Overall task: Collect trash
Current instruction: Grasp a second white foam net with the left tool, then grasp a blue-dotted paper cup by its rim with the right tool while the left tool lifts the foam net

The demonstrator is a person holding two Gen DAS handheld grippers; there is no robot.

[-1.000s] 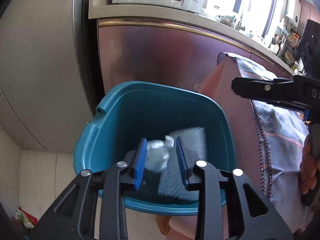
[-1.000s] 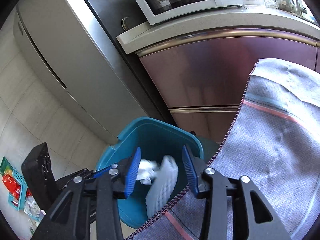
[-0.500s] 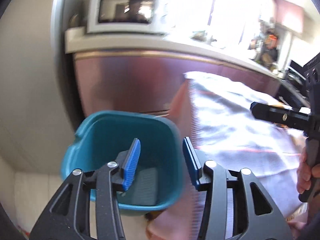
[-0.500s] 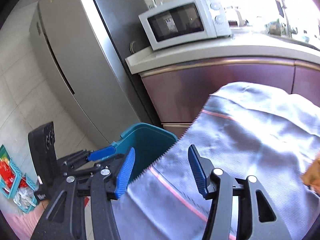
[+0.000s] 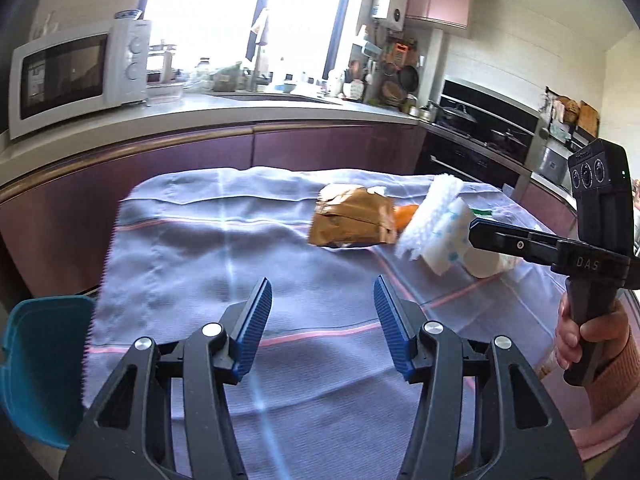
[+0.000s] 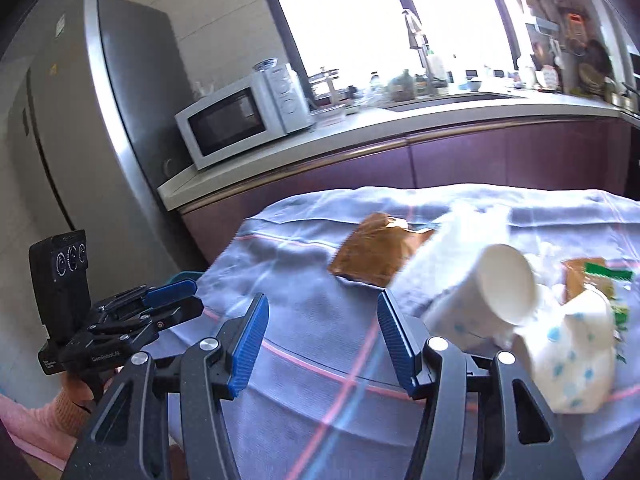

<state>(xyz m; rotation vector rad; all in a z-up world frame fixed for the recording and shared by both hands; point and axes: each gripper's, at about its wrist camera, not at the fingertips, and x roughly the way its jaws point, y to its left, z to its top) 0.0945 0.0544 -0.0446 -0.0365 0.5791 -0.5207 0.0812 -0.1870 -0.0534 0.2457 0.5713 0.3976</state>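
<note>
Both grippers, left (image 5: 322, 322) and right (image 6: 322, 338), fingers spread, empty. White blue-dotted paper cup (image 6: 480, 296) lies tipped on lilac tablecloth (image 6: 304, 280). Light, crushable; pinch the rim gently.

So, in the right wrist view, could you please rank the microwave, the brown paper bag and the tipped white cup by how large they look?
1. microwave, largest, though it stands farthest away
2. brown paper bag and tipped white cup: about alike; the cup lies nearer the camera, so I won't rank them.
</note>
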